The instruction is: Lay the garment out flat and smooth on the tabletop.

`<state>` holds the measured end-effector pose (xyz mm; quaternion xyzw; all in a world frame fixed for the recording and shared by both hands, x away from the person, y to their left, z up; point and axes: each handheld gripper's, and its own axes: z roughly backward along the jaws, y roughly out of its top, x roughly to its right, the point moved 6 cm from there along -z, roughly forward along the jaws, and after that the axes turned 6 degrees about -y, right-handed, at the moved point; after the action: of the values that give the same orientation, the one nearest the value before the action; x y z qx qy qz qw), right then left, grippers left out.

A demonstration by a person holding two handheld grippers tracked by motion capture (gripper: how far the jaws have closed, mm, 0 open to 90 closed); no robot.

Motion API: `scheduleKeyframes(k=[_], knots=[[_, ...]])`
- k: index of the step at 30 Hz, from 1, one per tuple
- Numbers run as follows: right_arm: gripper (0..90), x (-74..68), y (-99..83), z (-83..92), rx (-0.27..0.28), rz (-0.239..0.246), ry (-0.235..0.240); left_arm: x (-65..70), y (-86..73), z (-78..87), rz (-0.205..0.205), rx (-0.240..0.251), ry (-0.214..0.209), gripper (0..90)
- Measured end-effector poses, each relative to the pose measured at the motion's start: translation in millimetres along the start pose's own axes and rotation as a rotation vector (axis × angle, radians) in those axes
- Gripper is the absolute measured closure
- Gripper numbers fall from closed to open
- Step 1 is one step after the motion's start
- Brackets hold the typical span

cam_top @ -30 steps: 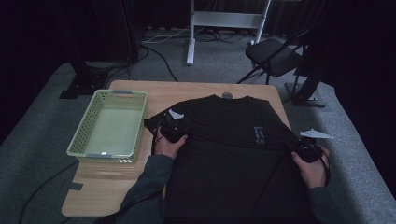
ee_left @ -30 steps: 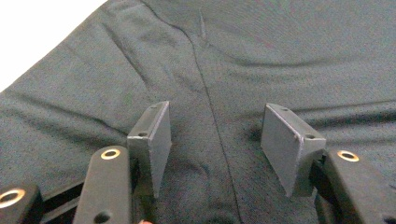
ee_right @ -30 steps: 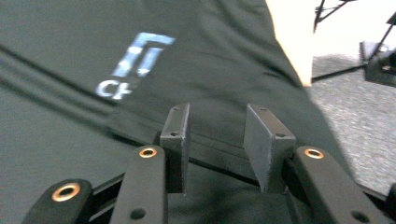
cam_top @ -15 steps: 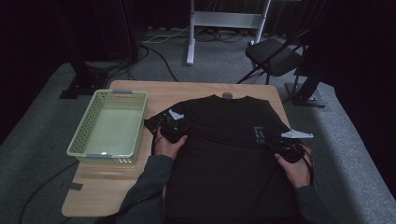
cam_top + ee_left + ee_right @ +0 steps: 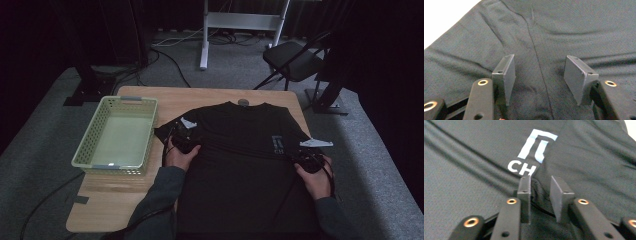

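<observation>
A black T-shirt lies flat, front up, on the wooden table. My left gripper rests at the shirt's left armpit seam. In the left gripper view it stands open, its pads wide apart over the seam. My right gripper sits at the shirt's right side, just below the white chest print. Its jaws have just been closing, and a pinched-up fold of the cloth fills the narrow gap between the pads of the right gripper.
A pale green mesh basket stands on the left of the table, close to the left sleeve. A small round grey thing lies at the collar. Behind the table are a folding chair and a white stand.
The right hand has come inward from the table's right edge onto the shirt's right side. The left hand has kept still.
</observation>
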<state>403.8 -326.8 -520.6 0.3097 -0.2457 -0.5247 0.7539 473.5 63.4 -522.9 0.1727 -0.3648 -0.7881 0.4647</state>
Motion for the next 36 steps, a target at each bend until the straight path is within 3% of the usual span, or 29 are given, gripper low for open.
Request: scheduleKeyframes(k=[5,15,18,24,36], knots=[[80.3,5.6,-0.5,2.0,0.016,-0.037,-0.009,0.0,0.0,0.0,0.0,0.0,0.0,43.8],[75.2,0.0,0.5,-3.1,0.007,0.005,-0.045,0.0,-0.2,0.2,-0.001,-0.001,0.0,43.7],[81.0,2.0,1.1,-2.8,0.001,-0.003,-0.047,0.0,-0.2,0.2,-0.001,-0.001,0.0,43.7],[83.8,8.9,1.2,0.5,0.015,-0.053,-0.039,0.0,-0.2,0.2,-0.001,-0.001,0.0,43.7],[84.3,13.2,2.4,2.7,0.019,-0.055,-0.047,-0.2,-0.2,0.3,-0.001,-0.001,-0.002,43.4]])
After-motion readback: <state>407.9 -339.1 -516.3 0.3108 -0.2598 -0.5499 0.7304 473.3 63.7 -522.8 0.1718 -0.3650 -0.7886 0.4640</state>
